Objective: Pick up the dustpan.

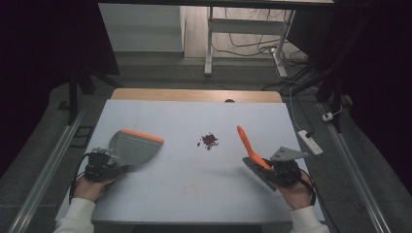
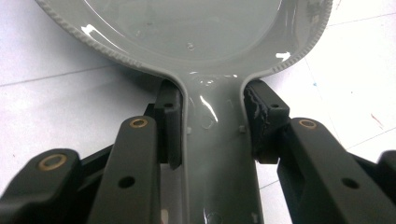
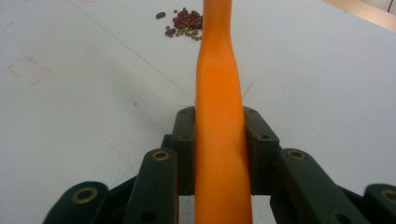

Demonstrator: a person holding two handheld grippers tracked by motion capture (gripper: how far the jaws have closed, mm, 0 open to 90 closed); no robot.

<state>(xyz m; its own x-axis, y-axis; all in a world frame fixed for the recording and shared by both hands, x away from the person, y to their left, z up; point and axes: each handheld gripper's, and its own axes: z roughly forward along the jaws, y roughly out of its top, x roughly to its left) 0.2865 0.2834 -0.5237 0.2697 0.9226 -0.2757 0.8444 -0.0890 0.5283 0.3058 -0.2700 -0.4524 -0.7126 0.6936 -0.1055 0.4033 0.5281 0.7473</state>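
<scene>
Left gripper view shows the left gripper [image 2: 212,130] pinching the grey handle of the dustpan [image 2: 196,37], whose pan spreads just ahead of the jaws over the white table [image 2: 56,93]. Right gripper view has the right gripper [image 3: 219,149] clamped on the orange brush handle [image 3: 217,93], with the beans [image 3: 184,23] well ahead of it, beside the handle's far end

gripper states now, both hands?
Left gripper: shut on the grey dustpan, jaws clamping its handle.
Right gripper: shut on the orange brush handle.
</scene>
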